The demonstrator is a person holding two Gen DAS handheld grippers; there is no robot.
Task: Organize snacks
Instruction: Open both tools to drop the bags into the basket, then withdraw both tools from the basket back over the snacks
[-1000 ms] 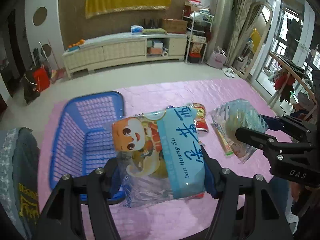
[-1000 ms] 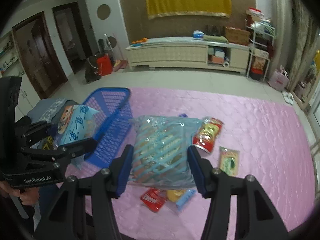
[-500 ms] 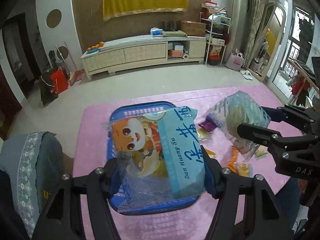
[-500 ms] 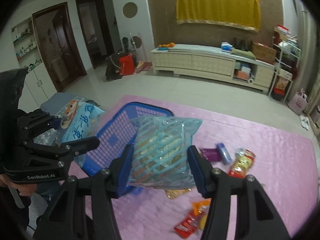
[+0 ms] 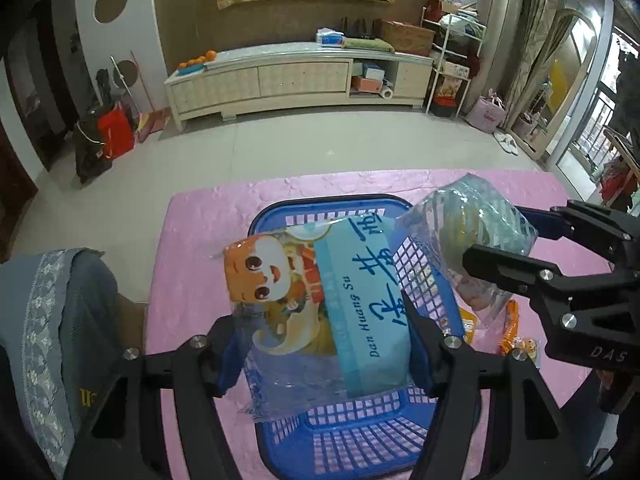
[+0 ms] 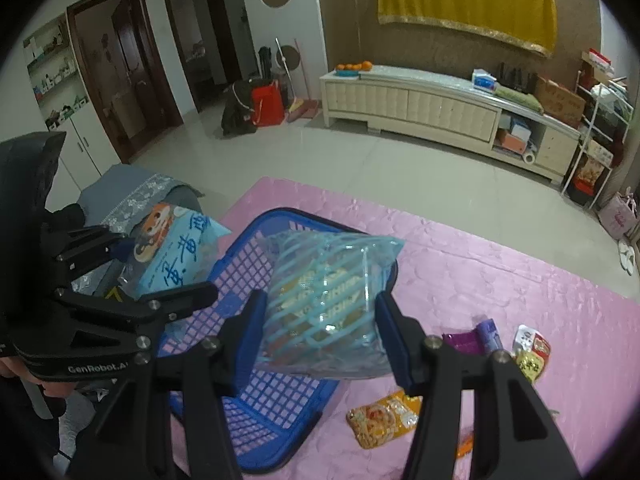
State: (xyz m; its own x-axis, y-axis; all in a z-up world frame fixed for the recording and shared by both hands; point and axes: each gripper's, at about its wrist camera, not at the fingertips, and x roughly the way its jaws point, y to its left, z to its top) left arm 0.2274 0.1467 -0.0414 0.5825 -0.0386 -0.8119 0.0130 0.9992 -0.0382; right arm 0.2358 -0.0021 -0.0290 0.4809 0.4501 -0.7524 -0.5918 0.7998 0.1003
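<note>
Both grippers point steeply downward toward a blue basket (image 5: 352, 436) on a pink quilted mat (image 6: 500, 280). Left gripper (image 5: 324, 344): its blue-padded fingers (image 5: 230, 350) are clamped on the lower side edges of a light-blue snack bag (image 5: 360, 308) printed with an orange cartoon cat; the bag stands up out of the fingers, long axis running away from the camera and leaning slightly to the right in the left wrist view, with its top edge toward the far rim of the basket. The bag hangs above the open basket, its clear lower margin crumpled between the pads. Right gripper (image 6: 320, 338): its fingers (image 6: 394, 344) press on the two side edges of a clear bag with pale-blue stripes (image 6: 326, 300), which likewise rises from the fingers, long axis pointing away from the camera and tilted slightly to the right, one upper corner jutting toward the mat. This bag is over the right-hand rim of the basket in the right wrist view, partly above the basket interior. The two held bags are near each other but apart. Beyond the basket, loose snacks lie on the mat: a yellow packet (image 6: 386, 420), a purple packet (image 6: 474, 338) and a red-and-yellow packet (image 6: 532, 354). A grey lace-edged cloth (image 5: 44, 332) lies at the left of the mat.
</note>
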